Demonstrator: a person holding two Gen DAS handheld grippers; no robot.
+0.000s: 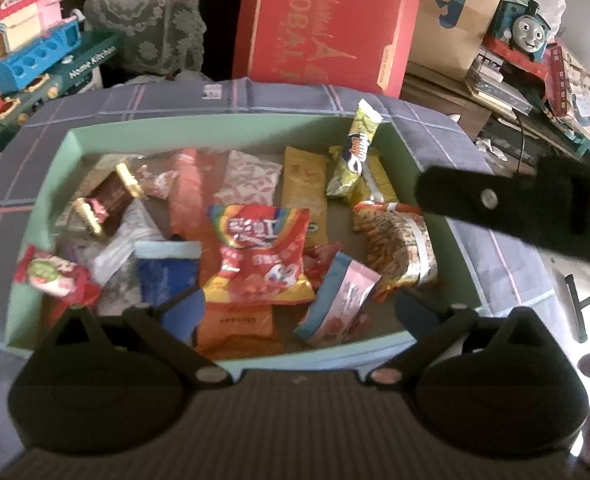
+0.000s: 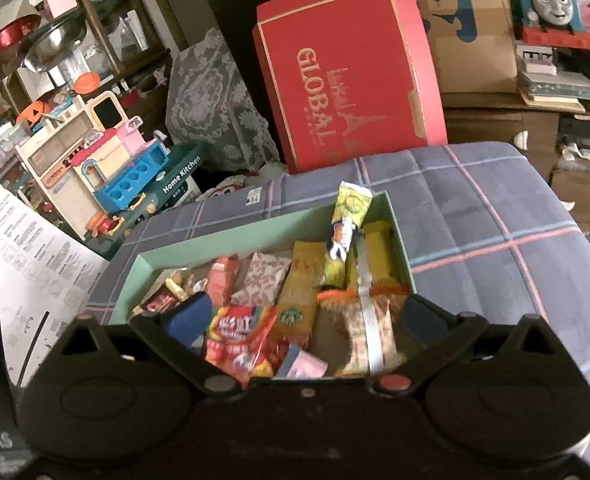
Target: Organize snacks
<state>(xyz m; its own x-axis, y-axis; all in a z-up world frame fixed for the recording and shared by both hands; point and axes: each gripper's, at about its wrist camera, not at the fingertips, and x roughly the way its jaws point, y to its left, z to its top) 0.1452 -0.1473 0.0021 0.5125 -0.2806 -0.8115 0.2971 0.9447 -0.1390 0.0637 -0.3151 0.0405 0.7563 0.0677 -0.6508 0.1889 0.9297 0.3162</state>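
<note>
A pale green box (image 1: 39, 216) on a checked cloth holds several snack packets. A rainbow red candy bag (image 1: 261, 256) lies in the middle, a pink packet (image 1: 343, 300) right of it, a noodle snack bag (image 1: 399, 248) further right, and a yellow-green bar (image 1: 355, 152) leans on the far right wall. My left gripper (image 1: 299, 312) is open and empty above the box's near edge. My right gripper (image 2: 305, 320) is open and empty over the box's (image 2: 255, 228) near right part; the candy bag (image 2: 239, 340) and noodle bag (image 2: 367, 328) lie between its fingers. Its black body (image 1: 515, 208) crosses the right of the left wrist view.
A red gift box (image 1: 327, 20) stands behind the cloth-covered surface (image 2: 495, 220). A toy kitchen set (image 2: 107, 164) is at the left, a cardboard box (image 2: 471, 28) and a blue toy train (image 2: 547, 0) at the right. A printed sheet (image 2: 23, 260) lies at the left.
</note>
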